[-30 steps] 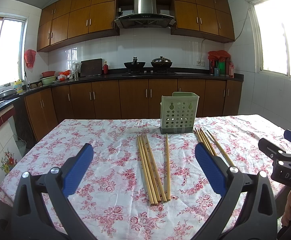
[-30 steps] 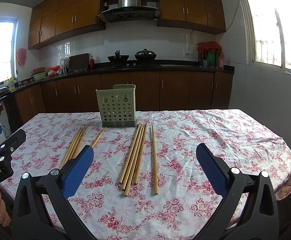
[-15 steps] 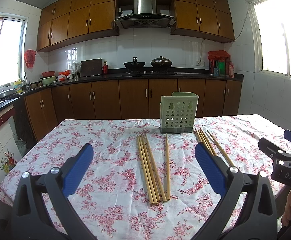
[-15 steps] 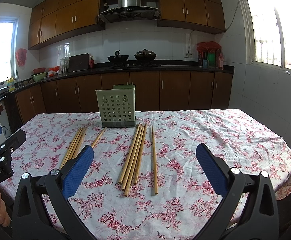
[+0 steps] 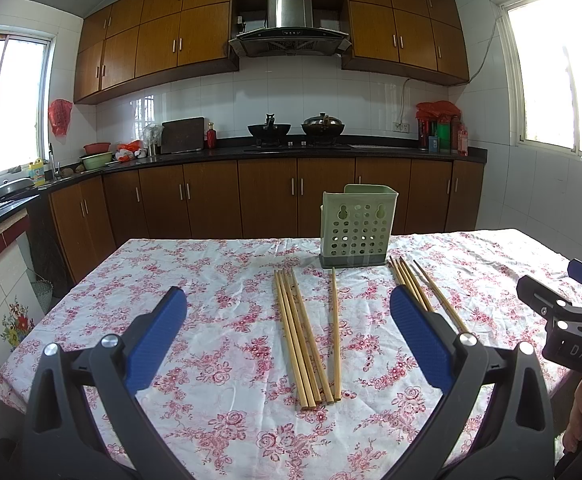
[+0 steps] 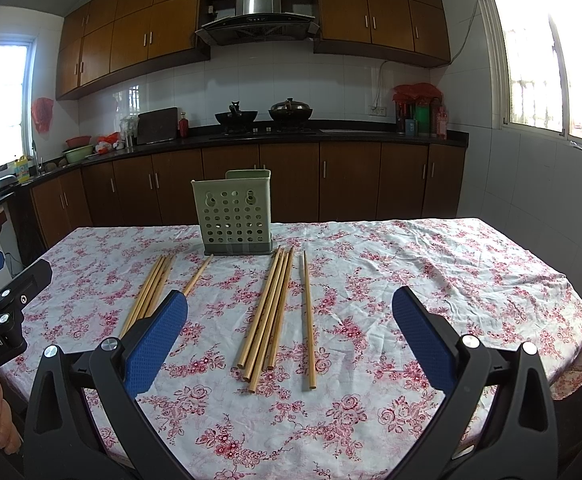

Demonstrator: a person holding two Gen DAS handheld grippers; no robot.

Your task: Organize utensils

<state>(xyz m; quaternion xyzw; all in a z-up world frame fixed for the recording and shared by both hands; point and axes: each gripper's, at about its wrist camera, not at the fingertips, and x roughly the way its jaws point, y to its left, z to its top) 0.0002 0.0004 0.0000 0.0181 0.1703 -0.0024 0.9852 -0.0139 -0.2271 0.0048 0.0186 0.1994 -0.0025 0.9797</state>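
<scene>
Hovering above the bench (image 5: 211, 264), your left tool (image 5: 289, 334) and right tool (image 6: 290, 334) gape wide, gripping nothing; chopsticks (image 6: 269, 312) lie before the holder (image 6: 233, 213).

Left gripper (image 5: 287, 334) and right gripper (image 6: 291, 334) both hover side by side, jaws spread wide, holding nothing

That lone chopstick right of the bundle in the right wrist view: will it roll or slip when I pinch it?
The lone chopstick looks thin, round and rigid, so it may roll if nudged sideways. It lies flat on the wrinkled floral tablecloth, which probably damps rolling. Smooth wood could pivot in the open right gripper.
</scene>
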